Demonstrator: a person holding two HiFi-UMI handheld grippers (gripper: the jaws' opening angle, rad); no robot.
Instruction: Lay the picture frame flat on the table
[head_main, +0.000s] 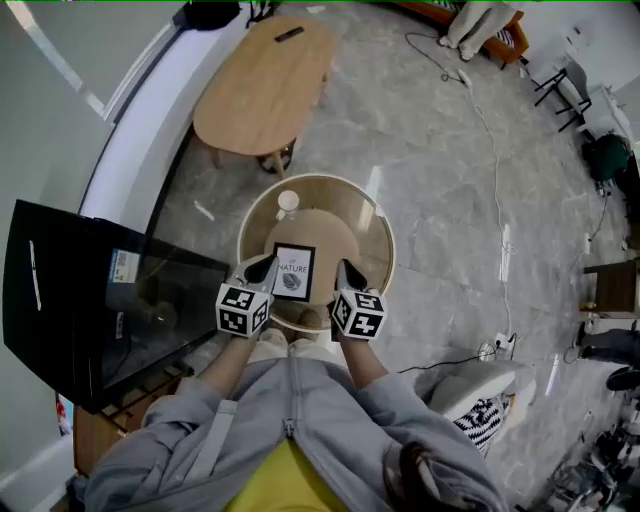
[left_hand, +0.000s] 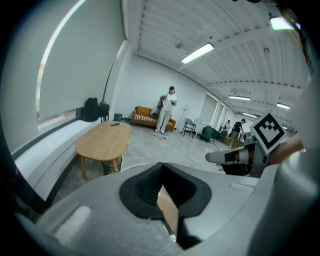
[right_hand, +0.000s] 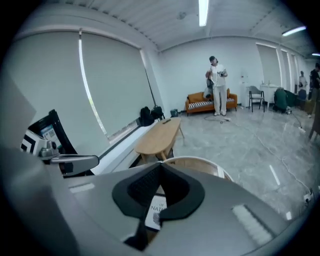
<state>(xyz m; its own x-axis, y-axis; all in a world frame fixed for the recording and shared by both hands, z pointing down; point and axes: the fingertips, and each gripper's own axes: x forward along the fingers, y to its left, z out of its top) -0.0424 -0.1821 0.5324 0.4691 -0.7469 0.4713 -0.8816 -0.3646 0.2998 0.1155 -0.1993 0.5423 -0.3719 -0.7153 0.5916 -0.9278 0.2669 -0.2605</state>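
- Room, entry one: what do you log?
- Grey marble floor (head_main: 450, 180). Oval table (head_main: 265, 85) of pale wood by the window wall. Orange sofa (left_hand: 150, 117) at the far end, with one person (left_hand: 165, 111) standing before it. Black screen (head_main: 80, 290) at my left.
- Entry two, the worktop?
- Round worktop (head_main: 330, 178), glass top with a pale rim and a wooden shelf beneath. One small white cup (head_main: 288, 201) sits toward its far side.
- Entry three, the frame?
- Frame (head_main: 294, 271), black border, white print, on the near side of the worktop. Its face is turned up to my head camera. Whether it lies quite flat I cannot tell.
- Entry four, left gripper?
- Left gripper (head_main: 264, 266), just left of the frame in my head view. Its jaws are together, with nothing between the pads in its own view.
- Entry five, right gripper?
- Right gripper (head_main: 347, 268), just right of the frame. Its jaws are closed on each other and empty, and the frame's print shows through the gap under its pads. Neither gripper touches the frame, as far as I can see.
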